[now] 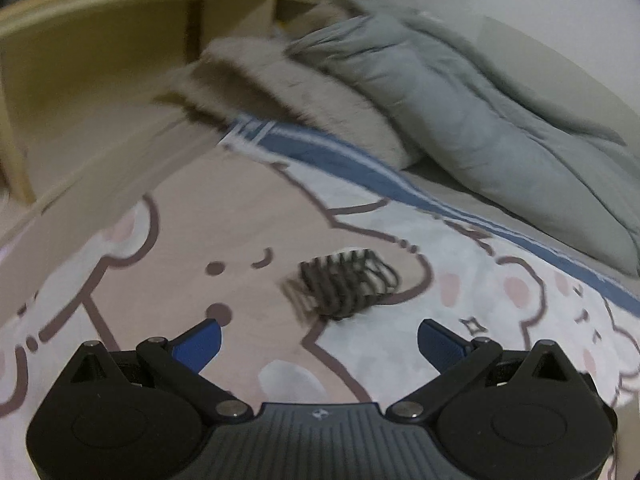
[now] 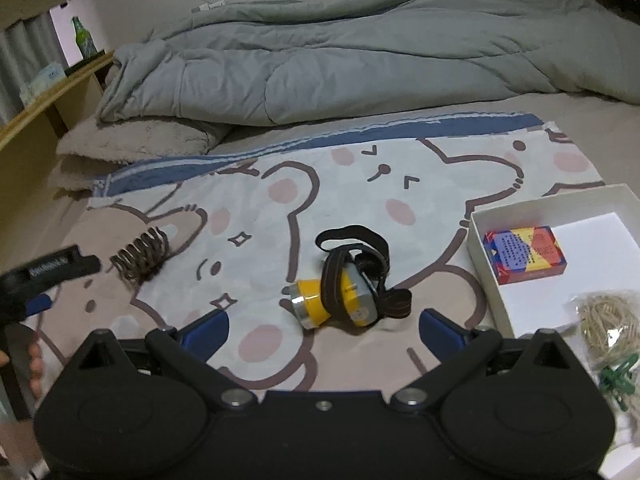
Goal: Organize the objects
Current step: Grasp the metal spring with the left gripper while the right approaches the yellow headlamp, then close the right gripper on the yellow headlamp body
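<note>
Left gripper (image 1: 319, 338) spread, empty, over one dark hair claw (image 1: 346, 280) on the bear sheet (image 1: 168, 264). Right gripper (image 2: 324, 330) spread above one headlamp (image 2: 340, 294). White box (image 2: 484, 256) holds one card pack (image 2: 524, 254), possibly.

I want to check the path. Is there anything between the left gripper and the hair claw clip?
No. In the left wrist view, only bare bear-print sheet lies between the open left gripper and the hair claw clip.
</note>
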Demonstrator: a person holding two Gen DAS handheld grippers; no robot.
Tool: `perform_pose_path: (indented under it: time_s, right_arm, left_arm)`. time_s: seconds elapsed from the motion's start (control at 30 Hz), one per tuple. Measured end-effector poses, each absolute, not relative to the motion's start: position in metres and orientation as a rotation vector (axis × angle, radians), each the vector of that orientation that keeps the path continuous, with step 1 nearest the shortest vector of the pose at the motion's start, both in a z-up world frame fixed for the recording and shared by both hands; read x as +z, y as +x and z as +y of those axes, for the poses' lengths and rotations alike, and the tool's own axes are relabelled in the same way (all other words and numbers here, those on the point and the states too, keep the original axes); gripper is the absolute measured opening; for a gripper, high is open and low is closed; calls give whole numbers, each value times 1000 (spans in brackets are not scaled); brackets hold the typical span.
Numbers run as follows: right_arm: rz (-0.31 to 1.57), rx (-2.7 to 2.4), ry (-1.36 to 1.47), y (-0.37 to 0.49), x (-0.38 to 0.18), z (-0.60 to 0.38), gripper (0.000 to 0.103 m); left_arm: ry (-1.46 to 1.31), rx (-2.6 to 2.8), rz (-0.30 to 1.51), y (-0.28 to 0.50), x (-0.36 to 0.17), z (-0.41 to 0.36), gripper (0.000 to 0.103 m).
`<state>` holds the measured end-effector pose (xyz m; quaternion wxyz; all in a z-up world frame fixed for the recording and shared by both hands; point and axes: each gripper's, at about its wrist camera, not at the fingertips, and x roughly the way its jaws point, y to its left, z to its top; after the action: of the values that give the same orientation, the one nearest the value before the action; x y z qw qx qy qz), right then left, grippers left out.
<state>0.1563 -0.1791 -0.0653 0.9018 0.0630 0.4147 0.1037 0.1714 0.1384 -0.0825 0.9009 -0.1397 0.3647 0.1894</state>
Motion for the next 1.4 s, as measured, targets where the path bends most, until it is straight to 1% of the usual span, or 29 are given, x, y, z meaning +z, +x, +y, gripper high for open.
perform_pose_path:
  time_s: [0.23, 0.4, 0.47, 0.57, 0.6, 0.63, 0.67, 0.73, 0.77, 0.83, 0.87, 0.9, 0.93, 0.97, 1.1, 1.2, 1.27, 1.33, 1.37, 1.4]
  right_arm:
    - [856, 221, 42, 171, -77, -172, 103]
    - [870, 229, 90, 183, -84, -174, 102]
    - [885, 237, 137, 187, -88, -175, 94]
    - [919, 263, 220, 192, -94, -177, 86]
    - [931, 269, 246, 194, -96, -178, 85]
    - [944, 272, 274, 195, -99, -178, 85]
    - [954, 273, 293, 197, -101, -178, 85]
    - [971, 278, 315, 199, -105, -177, 85]
    - [975, 280, 317, 200, -106, -176, 85]
    - [977, 283, 308, 200, -108, -174, 85]
    - [976, 285, 303, 200, -108, -174, 85]
    - [976, 288, 300, 200, -109, -174, 85]
    - [978, 290, 302, 200, -110, -174, 85]
    - [981, 291, 307, 201, -110, -175, 85]
    - [987, 278, 375, 206, -115, -181, 82]
    - [981, 249, 440, 206, -118, -184, 76]
    - [977, 251, 472, 206, -119, -184, 67]
    - [977, 253, 513, 205, -121, -184, 62]
    - [980, 251, 535, 205, -122, -183, 59]
    - [987, 251, 560, 206, -123, -182, 57]
  left_arm:
    - [-388, 440, 734, 190, -100, 160, 103]
    - [-462, 458, 688, 205, -114, 168, 103]
    - [-481, 456, 675, 209, -119, 169, 103]
    - [-516, 458, 647, 213, -125, 172, 101]
    - [-528, 469, 634, 214, -127, 173, 97]
    - [-547, 481, 615, 215, -128, 175, 91]
    - [-579, 482, 600, 215, -130, 178, 89]
    - [-663, 457, 589, 217, -135, 184, 76]
    - [-706, 441, 586, 218, -139, 186, 72]
    - [-781, 420, 589, 221, -147, 190, 54]
    - [-809, 409, 599, 223, -151, 191, 50]
    - [-826, 401, 614, 225, -154, 191, 40]
    - [-838, 395, 632, 226, -158, 191, 23]
    - [-850, 393, 646, 227, -161, 190, 24]
    - [-886, 380, 642, 226, -161, 190, 20]
    - [-881, 373, 650, 226, -160, 188, 19]
    - [-885, 365, 659, 226, -158, 186, 17]
    - [-876, 356, 670, 226, -155, 185, 14]
    - [-868, 350, 675, 226, -153, 183, 10]
    - [-856, 347, 683, 225, -151, 181, 9]
